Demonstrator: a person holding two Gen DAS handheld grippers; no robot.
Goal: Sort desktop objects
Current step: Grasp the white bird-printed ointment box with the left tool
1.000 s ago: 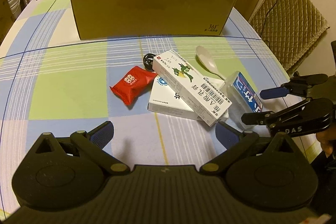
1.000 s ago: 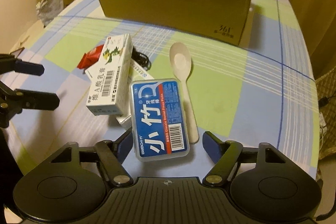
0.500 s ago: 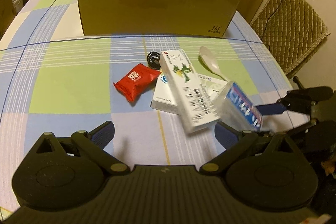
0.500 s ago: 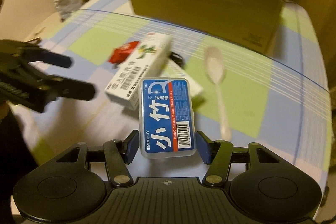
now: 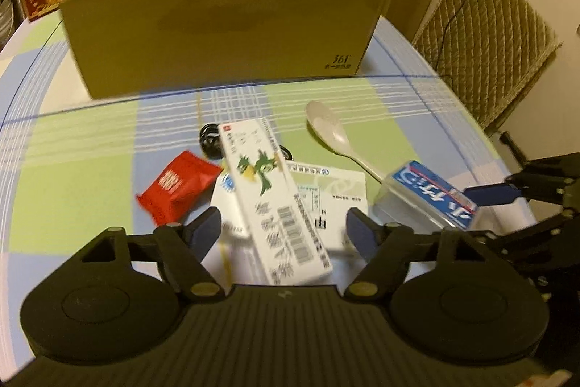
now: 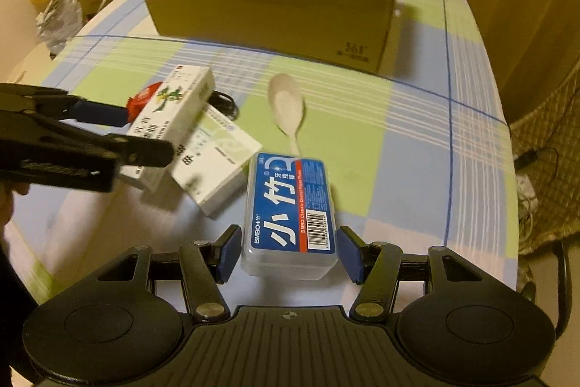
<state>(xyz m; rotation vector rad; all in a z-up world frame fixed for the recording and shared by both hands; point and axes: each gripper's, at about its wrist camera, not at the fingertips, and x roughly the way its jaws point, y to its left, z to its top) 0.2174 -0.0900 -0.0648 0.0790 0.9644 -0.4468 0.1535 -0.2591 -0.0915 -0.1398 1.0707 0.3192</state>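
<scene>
Right wrist view: right tool (image 6: 289, 254) clamps the floss box (image 6: 290, 209) by its long sides (light, stiff, slick plastic); left tool (image 5: 283, 234) gapes over the carton (image 5: 273, 202).

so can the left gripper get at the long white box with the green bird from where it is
Probably yes. The left gripper is open with the long white box lying on top of the pile, its near end already between the fingers. Nothing covers it; the right gripper, holding the floss box, is off to the side.
</scene>
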